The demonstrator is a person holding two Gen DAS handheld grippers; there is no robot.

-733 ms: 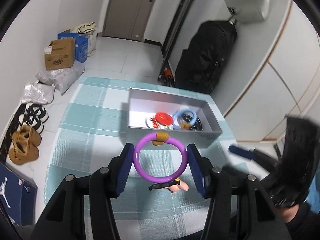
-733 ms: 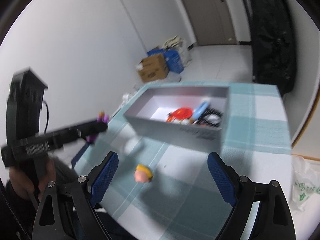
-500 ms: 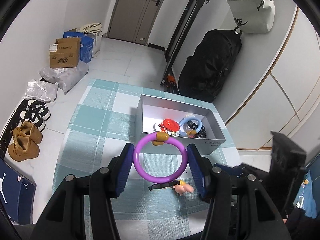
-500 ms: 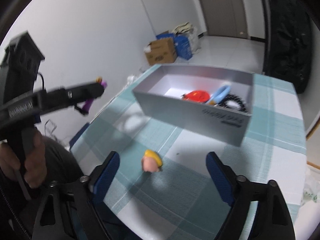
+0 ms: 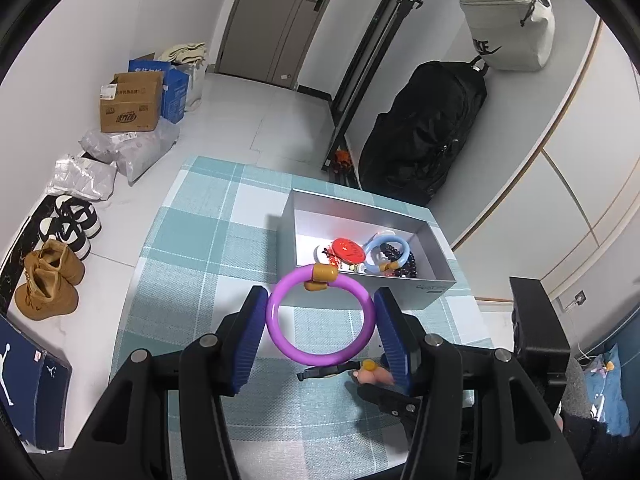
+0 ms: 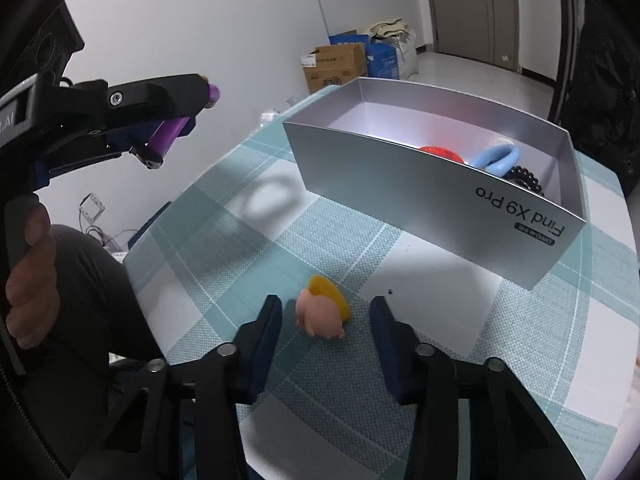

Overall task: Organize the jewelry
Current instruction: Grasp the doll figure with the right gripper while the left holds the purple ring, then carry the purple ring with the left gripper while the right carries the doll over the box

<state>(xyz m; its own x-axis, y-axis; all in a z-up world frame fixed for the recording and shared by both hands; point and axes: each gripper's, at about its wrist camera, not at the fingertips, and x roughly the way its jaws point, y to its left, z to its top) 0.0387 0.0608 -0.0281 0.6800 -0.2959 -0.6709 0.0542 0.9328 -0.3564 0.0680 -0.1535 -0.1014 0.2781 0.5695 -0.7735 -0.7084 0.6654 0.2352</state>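
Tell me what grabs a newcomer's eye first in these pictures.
The purple ring clamped in the left hand-held gripper, held above the checked tablecloth. Next, the pink figurine on the cloth between the right hand-held gripper's closing jaws, before the silver box of jewelry.

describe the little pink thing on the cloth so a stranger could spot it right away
Find the silver box on the checked tablecloth. In front of its long printed side, alone on the cloth, lies a pink figure between the right tongs, apart from both pads. Its yellow cap and being outside the box set it apart.
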